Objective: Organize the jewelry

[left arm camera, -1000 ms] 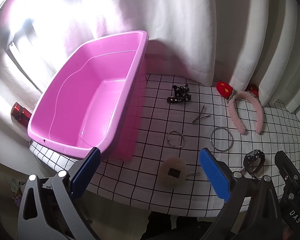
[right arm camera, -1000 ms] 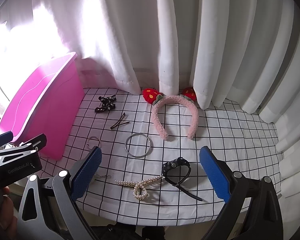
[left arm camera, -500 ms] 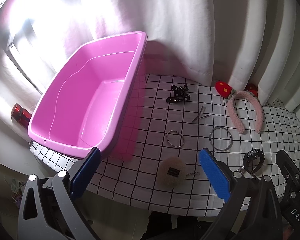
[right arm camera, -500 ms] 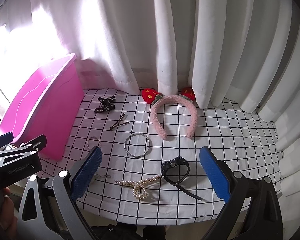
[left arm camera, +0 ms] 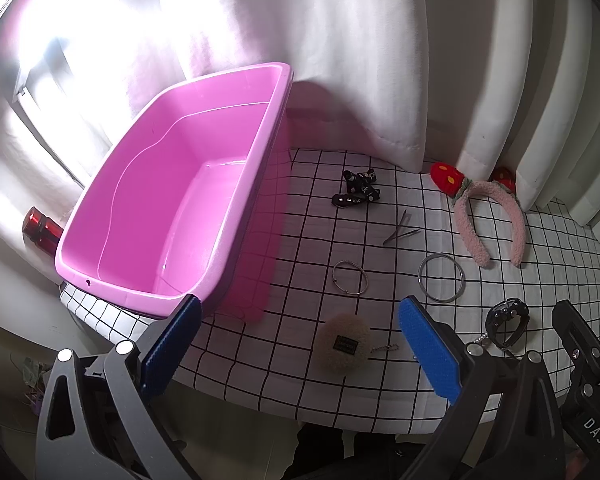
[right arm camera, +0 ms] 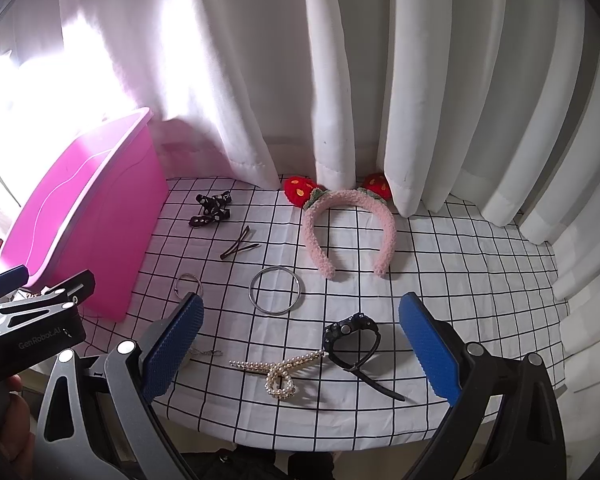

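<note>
An empty pink tub (left arm camera: 172, 216) (right arm camera: 80, 236) stands at the table's left. On the checked cloth lie a pink strawberry headband (right arm camera: 350, 232) (left arm camera: 488, 220), a black bow clip (right arm camera: 212, 210) (left arm camera: 356, 192), a dark hairpin (right arm camera: 240, 246), a large silver bangle (right arm camera: 275, 290) (left arm camera: 441, 277), a small ring (left arm camera: 350, 278), a black watch (right arm camera: 354, 340), a pearl clip (right arm camera: 280, 368) and a beige fuzzy keychain (left arm camera: 342, 344). My left gripper (left arm camera: 300, 344) hangs open above the near edge over the keychain. My right gripper (right arm camera: 300, 340) is open above the pearl clip and watch. Neither holds anything.
White curtains hang close behind the table and around its right side. A red jar (left arm camera: 40, 226) sits off the table left of the tub. The cloth's front edge (right arm camera: 300, 436) drops off just under both grippers.
Both views have shifted very slightly; the objects have not moved and both grippers stay open.
</note>
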Motion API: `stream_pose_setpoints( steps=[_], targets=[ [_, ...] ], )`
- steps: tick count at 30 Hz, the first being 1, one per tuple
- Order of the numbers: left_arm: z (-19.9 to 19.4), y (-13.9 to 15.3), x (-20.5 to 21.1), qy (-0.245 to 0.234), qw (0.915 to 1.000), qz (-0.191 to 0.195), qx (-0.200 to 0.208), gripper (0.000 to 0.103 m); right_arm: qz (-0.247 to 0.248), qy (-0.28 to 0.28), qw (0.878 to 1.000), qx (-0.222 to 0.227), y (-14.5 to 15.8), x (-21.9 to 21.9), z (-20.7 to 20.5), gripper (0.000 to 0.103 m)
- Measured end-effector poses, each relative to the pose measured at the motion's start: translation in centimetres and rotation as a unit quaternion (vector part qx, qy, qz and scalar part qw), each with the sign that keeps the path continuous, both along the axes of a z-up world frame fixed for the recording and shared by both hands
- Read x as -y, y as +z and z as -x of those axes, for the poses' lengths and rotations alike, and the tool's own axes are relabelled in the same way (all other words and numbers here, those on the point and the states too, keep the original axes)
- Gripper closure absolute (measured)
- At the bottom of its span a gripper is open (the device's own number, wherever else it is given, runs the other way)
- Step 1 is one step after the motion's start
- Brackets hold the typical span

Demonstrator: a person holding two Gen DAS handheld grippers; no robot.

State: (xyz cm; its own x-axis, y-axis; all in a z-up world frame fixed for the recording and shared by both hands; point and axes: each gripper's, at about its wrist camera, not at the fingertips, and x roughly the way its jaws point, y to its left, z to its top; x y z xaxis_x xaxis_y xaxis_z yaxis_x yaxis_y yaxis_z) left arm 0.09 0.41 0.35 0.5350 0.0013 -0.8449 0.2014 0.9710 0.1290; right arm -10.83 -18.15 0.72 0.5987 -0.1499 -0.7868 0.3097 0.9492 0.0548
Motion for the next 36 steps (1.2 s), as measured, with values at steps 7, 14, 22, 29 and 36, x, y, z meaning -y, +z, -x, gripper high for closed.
stream_pose_setpoints(
  steps=[7, 14, 22, 29, 36],
  targets=[
    [0.2, -0.2, 0.5, -0.004, 1.0, -0.003, -0.005, 0.006, -0.002, 0.0, 1.0, -0.004, -0.1, 0.1, -0.1, 0.009],
    [0.1, -0.9, 0.9, -0.002, 0.9999, -0.004, -0.013, 0.006, -0.005, -0.002, 1.0, -0.008, -0.7, 0.8, 0.1, 0.009],
    [1.1, -3.0, 0.6, -0.004, 0.9997, 0.011, -0.021, 0.006, -0.04, -0.006, 0.999, -0.019, -3.6, 2.8, 1.4, 0.009],
    [2.4, -6.6, 0.5, -0.02, 0.9979, 0.022, -0.058, 0.006, -0.076, -0.021, 0.996, -0.048, -8.0, 5.1, 3.1, 0.009],
    [2.7, -11.1, 1.0, -0.022, 0.9963, 0.014, -0.082, 0.006, -0.09, -0.041, 0.992, -0.081, -12.0, 7.2, 3.6, 0.009]
  ],
)
